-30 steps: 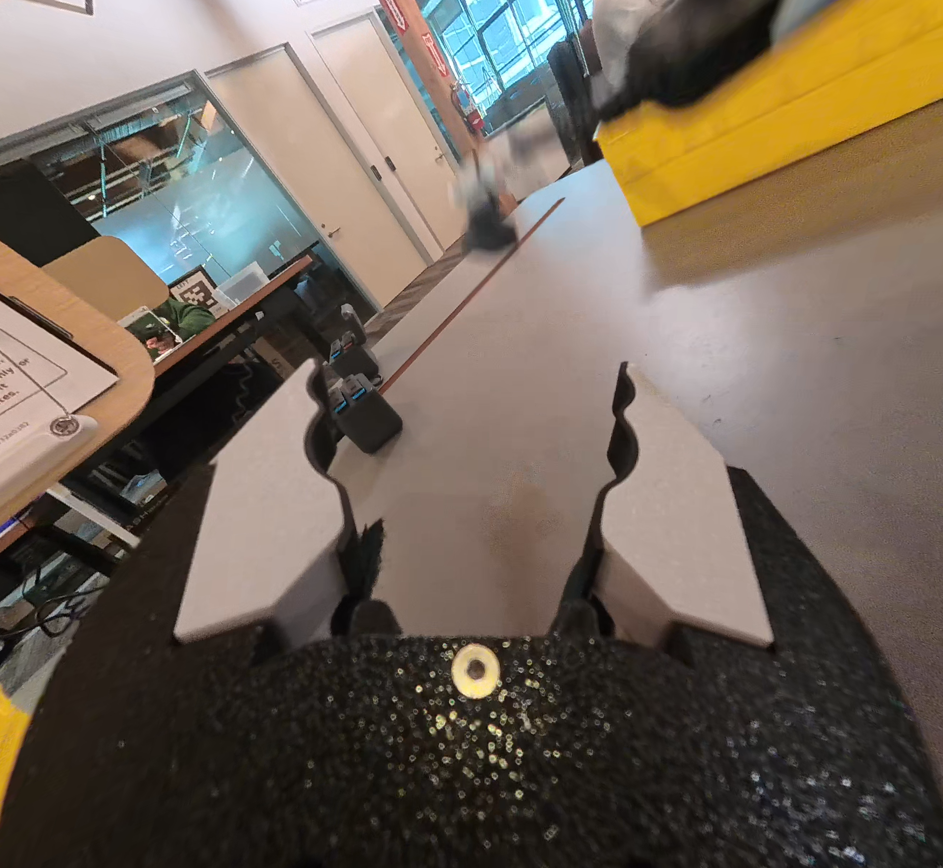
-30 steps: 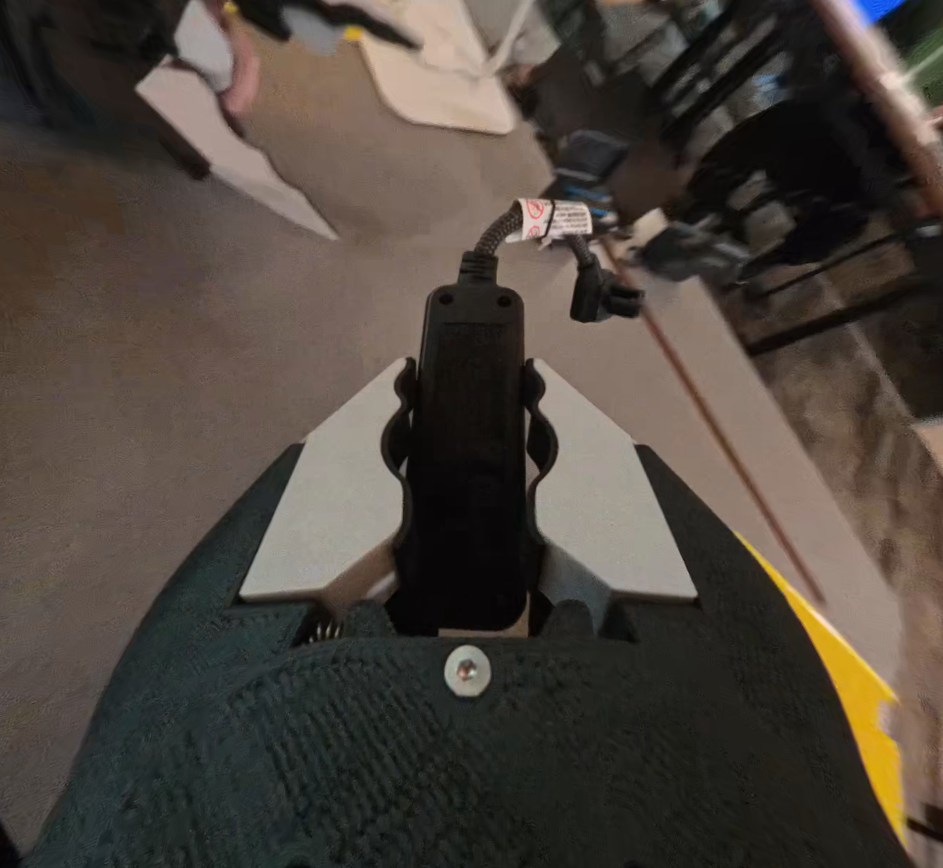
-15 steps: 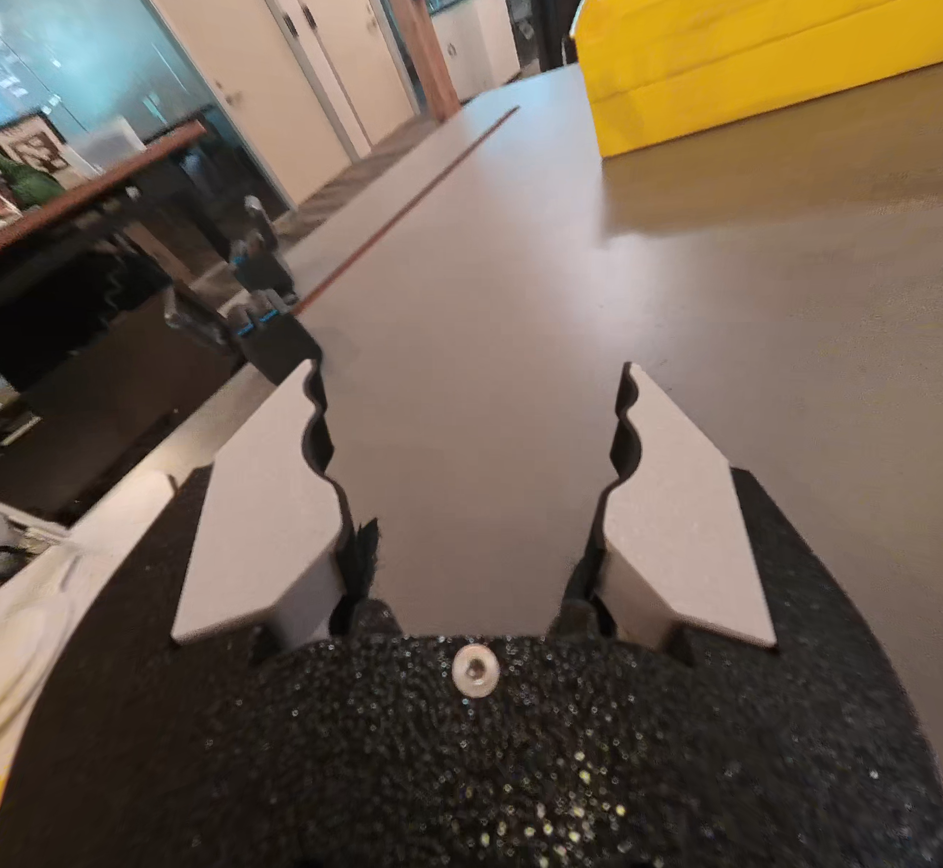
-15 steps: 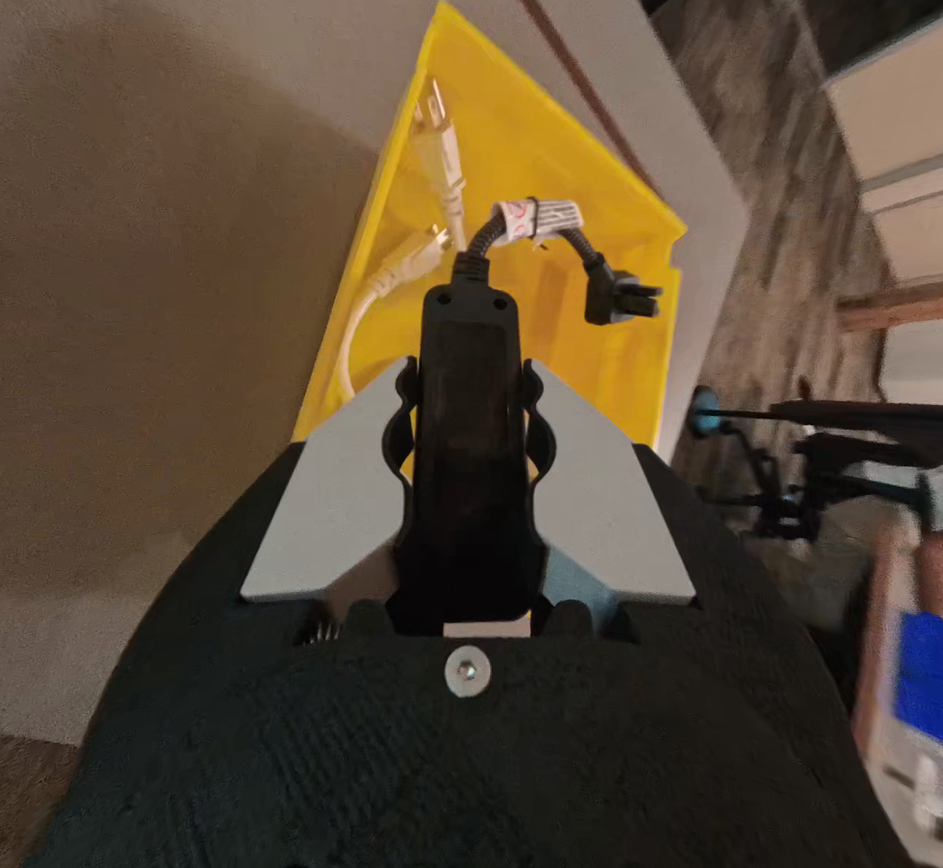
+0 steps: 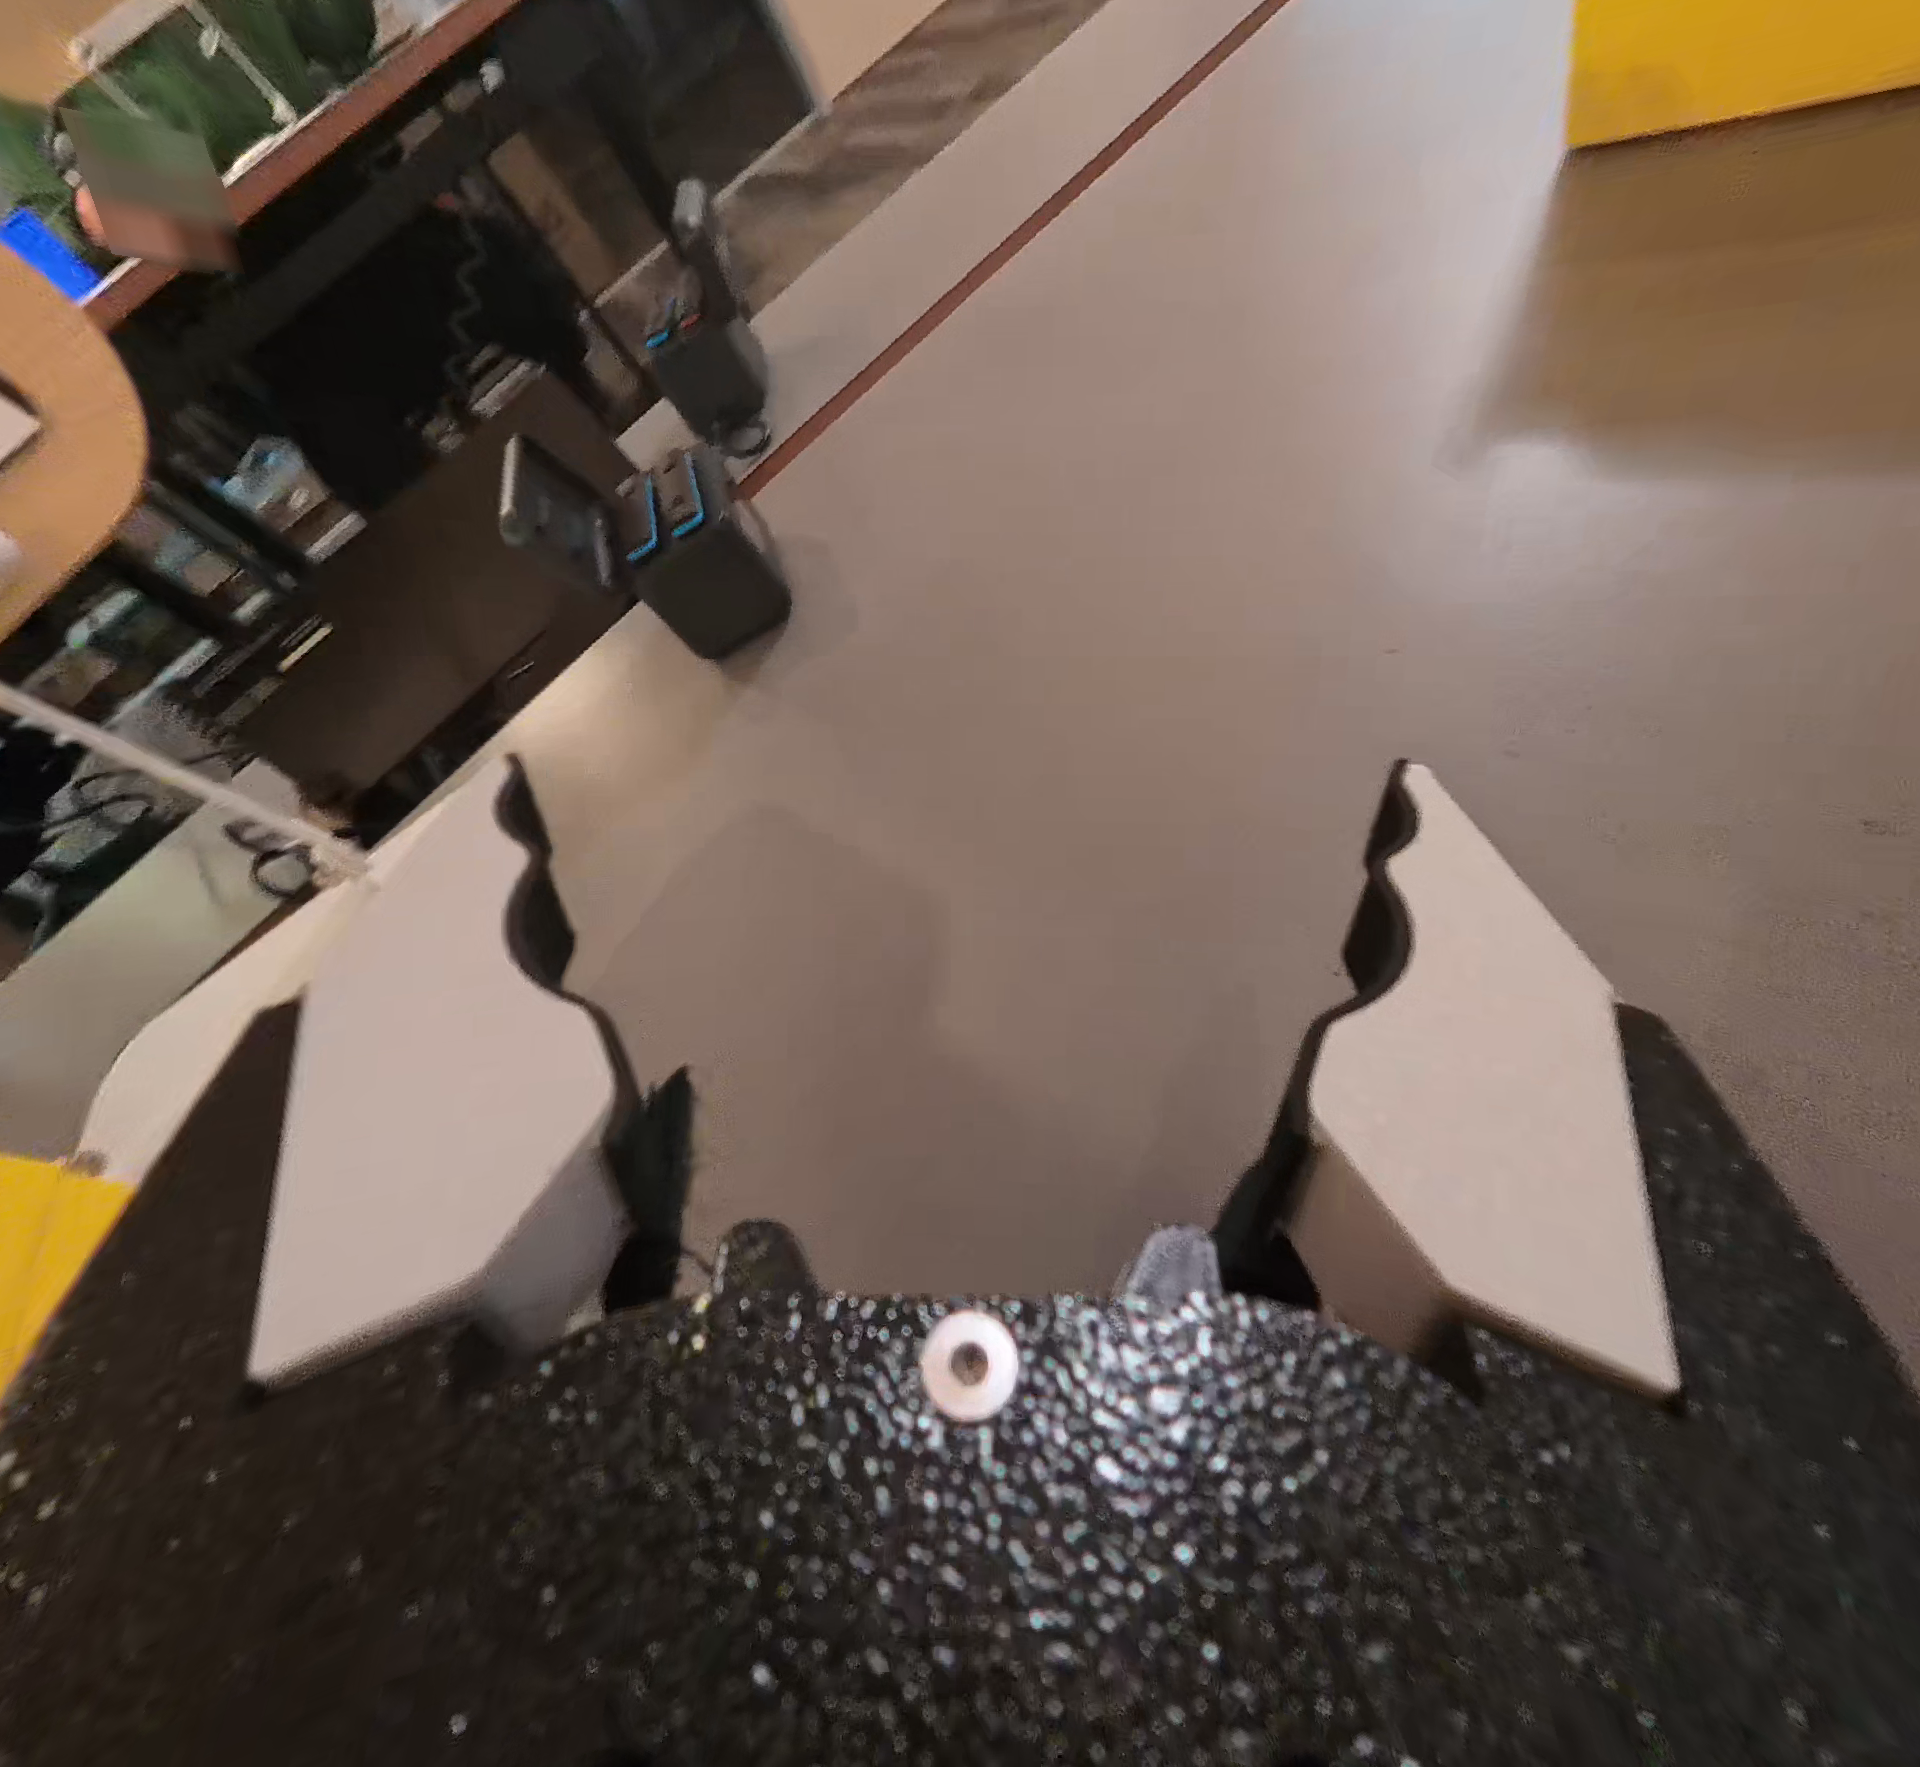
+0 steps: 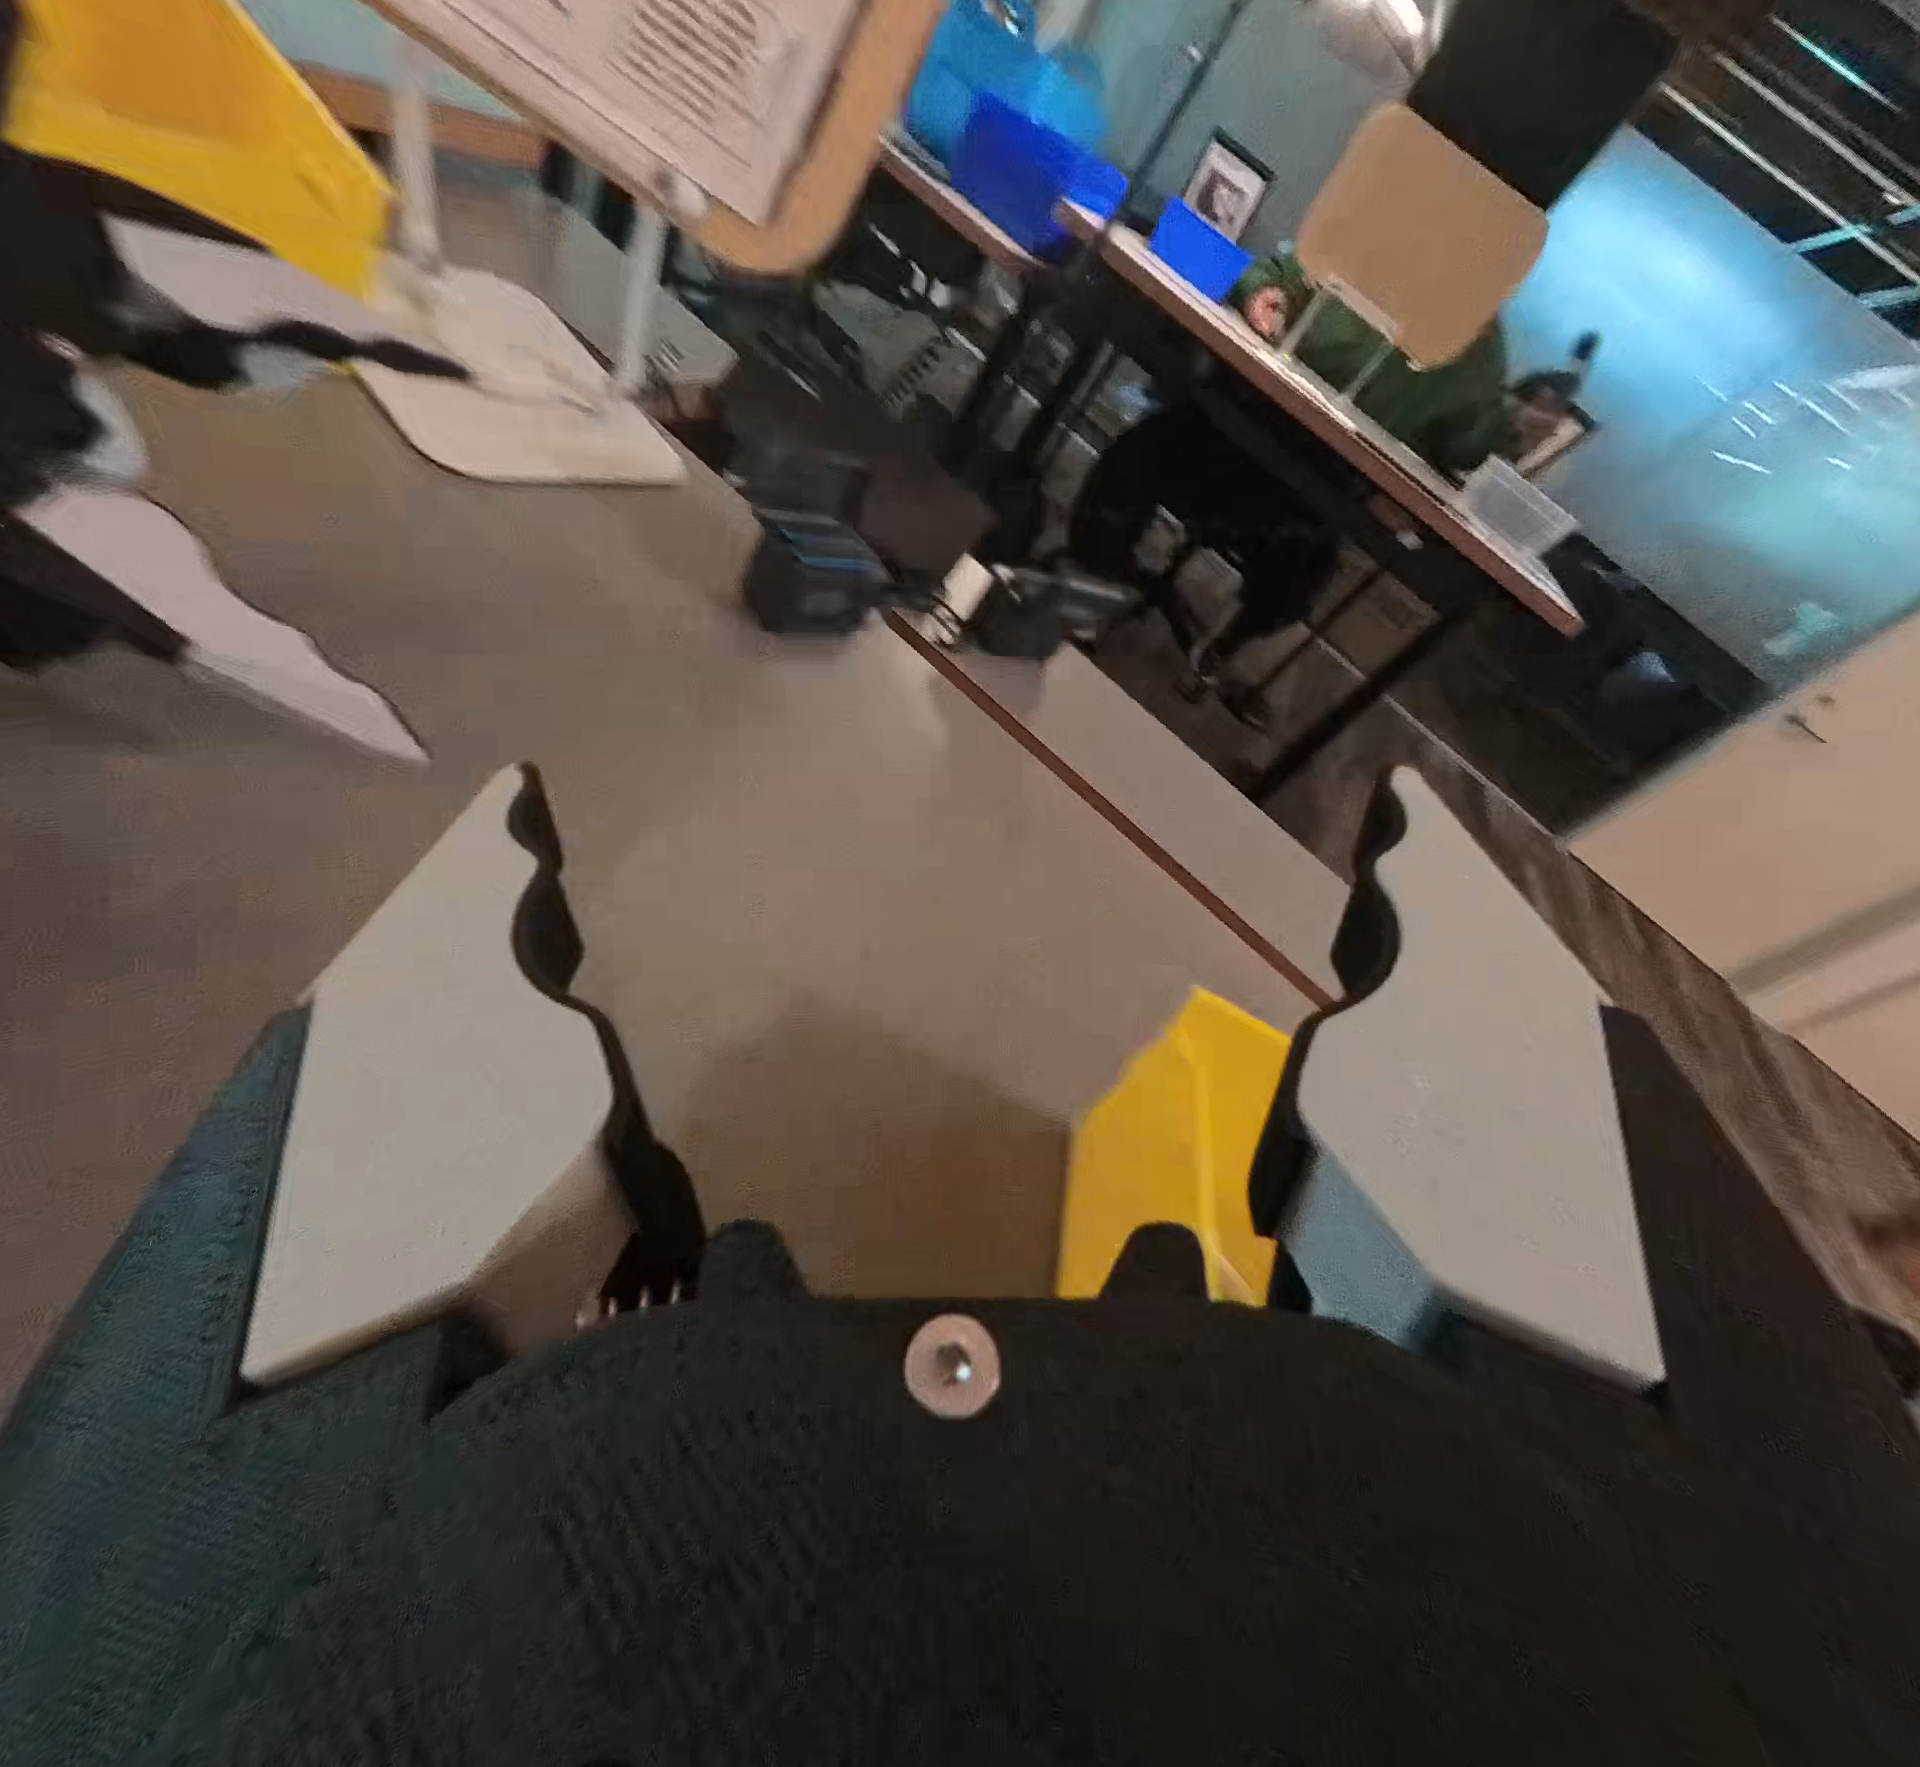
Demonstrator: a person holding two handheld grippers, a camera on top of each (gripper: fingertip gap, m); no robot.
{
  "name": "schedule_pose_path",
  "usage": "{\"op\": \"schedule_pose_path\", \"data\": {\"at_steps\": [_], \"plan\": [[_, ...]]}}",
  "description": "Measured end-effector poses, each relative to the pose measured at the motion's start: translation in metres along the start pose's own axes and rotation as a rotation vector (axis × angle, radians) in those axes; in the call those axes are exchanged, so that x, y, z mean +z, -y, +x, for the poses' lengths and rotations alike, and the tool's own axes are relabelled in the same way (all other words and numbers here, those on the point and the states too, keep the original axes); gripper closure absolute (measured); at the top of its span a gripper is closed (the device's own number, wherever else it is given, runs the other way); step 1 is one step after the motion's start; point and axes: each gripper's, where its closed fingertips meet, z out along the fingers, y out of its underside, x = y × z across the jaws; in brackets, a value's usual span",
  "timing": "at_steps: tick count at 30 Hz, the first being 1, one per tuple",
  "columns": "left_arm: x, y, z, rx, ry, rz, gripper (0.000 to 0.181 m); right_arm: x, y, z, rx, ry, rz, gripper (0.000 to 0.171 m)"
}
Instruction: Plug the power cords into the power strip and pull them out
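The right gripper and left gripper both hung wide apart and empty above the grey table, probably released; power strip and cords were not visible.

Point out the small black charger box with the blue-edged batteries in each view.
Left wrist view: black charger box stands left of centre, at the table edge.
Right wrist view: it stands above centre, slightly left, at the same edge.
Shared landmark: the brown strip along the table edge.
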Motion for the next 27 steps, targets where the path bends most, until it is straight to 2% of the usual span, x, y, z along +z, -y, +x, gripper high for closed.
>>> {"op": "schedule_pose_path", "data": {"at_steps": [1,2,5,8,13,16,20,24,27], "plan": [[0.001,0.001,-0.002,0.005,0.034,-0.030,0.028,0.008,0.017,-0.025,0.014,0.046,0.053,0.014],[0.001,0.002,-0.004,0.009,0.074,-0.052,0.022,0.013,0.033,-0.046,0.023,0.081,0.101,0.012],[-0.002,0.013,-0.007,0.028,0.168,-0.070,0.022,0.016,0.083,-0.098,0.093,0.173,0.266,0.012],[-0.005,0.026,-0.006,0.039,0.219,-0.074,0.022,0.015,0.109,-0.132,0.092,0.209,0.321,0.012],[-0.004,0.035,-0.008,0.075,0.277,-0.077,0.022,0.022,0.110,-0.155,0.032,0.199,0.272,0.012],[-0.006,0.038,-0.008,0.099,0.306,-0.071,0.022,0.027,0.099,-0.151,-0.002,0.147,0.223,0.011],[-0.012,0.041,-0.009,0.079,0.331,-0.065,0.022,0.025,0.097,-0.153,0.015,0.166,0.226,0.011],[-0.015,0.028,-0.009,0.069,0.331,-0.161,0.022,0.024,0.096,-0.151,0.029,0.171,0.234,0.015],[-0.015,0.030,-0.006,0.090,0.329,-0.139,0.027,0.023,0.094,-0.157,0.042,0.225,0.214,0.022]]}}
